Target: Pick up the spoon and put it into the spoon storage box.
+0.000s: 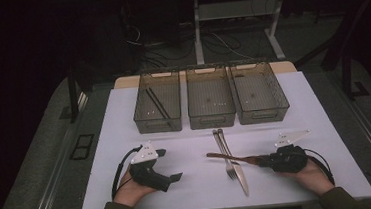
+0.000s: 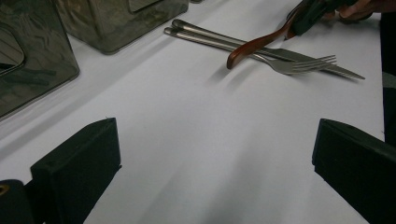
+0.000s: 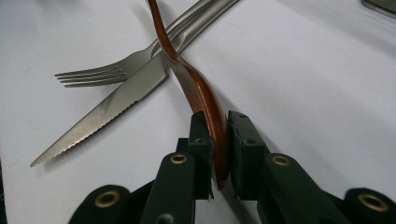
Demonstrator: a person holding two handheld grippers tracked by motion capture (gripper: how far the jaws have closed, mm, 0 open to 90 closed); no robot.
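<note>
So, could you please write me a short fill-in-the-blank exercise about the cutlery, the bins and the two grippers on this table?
1. The right gripper is shut on the brown wooden ____.
2. The wooden spoon lies across the fork and the ____.
3. At the far side of the table stand ____ clear bins in a row.
4. The jaws of the left gripper stand ____, with nothing between them.

Missing words: spoon; knife; three; open
</note>
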